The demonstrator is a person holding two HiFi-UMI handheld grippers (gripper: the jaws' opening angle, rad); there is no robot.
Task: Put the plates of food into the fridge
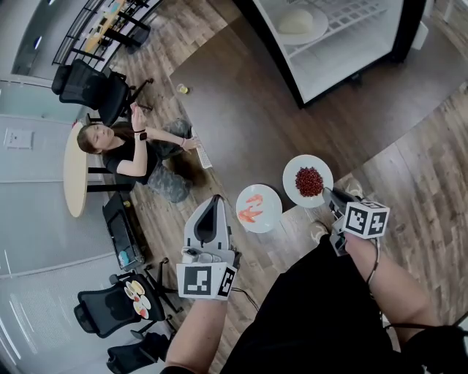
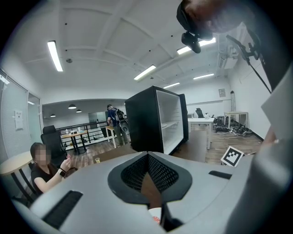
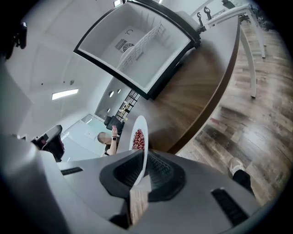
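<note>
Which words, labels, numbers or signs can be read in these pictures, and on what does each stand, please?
No legible text anywhere.
Left marker cube, right marker cube: black-and-white square patterns, no words.
Dark patch inside the black-framed white fridge: too small to read.
Small sign on the far white wall: blurred.

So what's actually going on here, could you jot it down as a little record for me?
Right gripper: shut on the rim of the round white plate of dark red food
Left gripper: next to the round white plate of orange shrimp; grip unclear
Fridge: black open fridge with white inside, beyond the brown wooden table
Already inside: white plate of pale food on a shelf
Bystander: seated person, far left
</note>
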